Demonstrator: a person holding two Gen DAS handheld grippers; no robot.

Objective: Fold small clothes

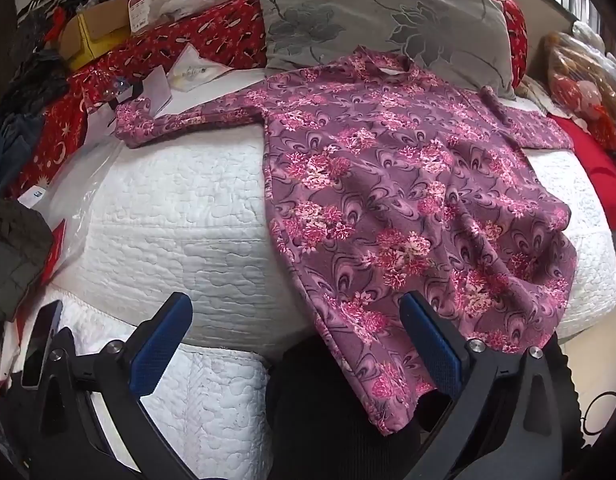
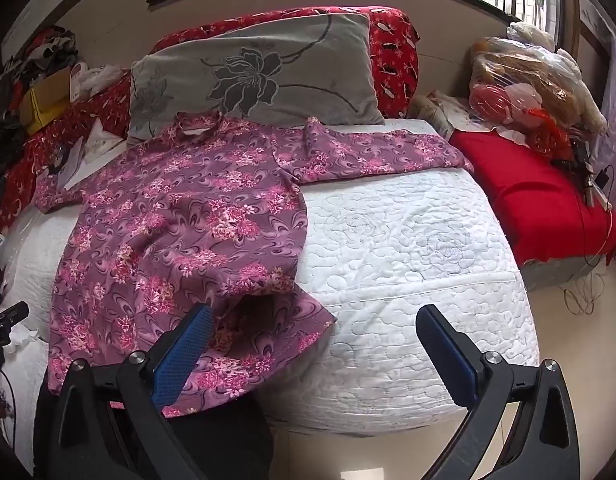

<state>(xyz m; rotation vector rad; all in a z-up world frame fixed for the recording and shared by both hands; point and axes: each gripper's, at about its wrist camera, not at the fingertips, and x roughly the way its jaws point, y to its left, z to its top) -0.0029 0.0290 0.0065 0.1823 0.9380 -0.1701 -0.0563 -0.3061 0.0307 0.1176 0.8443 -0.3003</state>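
A purple long-sleeved top with pink flowers (image 1: pixel 392 200) lies spread flat on the white quilted bed (image 1: pixel 180 216), collar toward the pillows, sleeves out to both sides, hem hanging over the near edge. It also shows in the right wrist view (image 2: pixel 176 232). My left gripper (image 1: pixel 296 320) is open and empty above the bed's near edge, at the hem's left corner. My right gripper (image 2: pixel 316 332) is open and empty, its left finger (image 2: pixel 188 352) just over the hem's right corner. The hem there is rumpled and lifted.
A grey flowered pillow (image 2: pixel 268 76) and red patterned pillows (image 2: pixel 392 52) lie at the head. A red cushion (image 2: pixel 536 192) and plastic bags (image 2: pixel 528 80) sit to the right. Boxes, papers and clothes (image 1: pixel 92 36) crowd the left side. A dark garment (image 1: pixel 12 252) lies at the near left.
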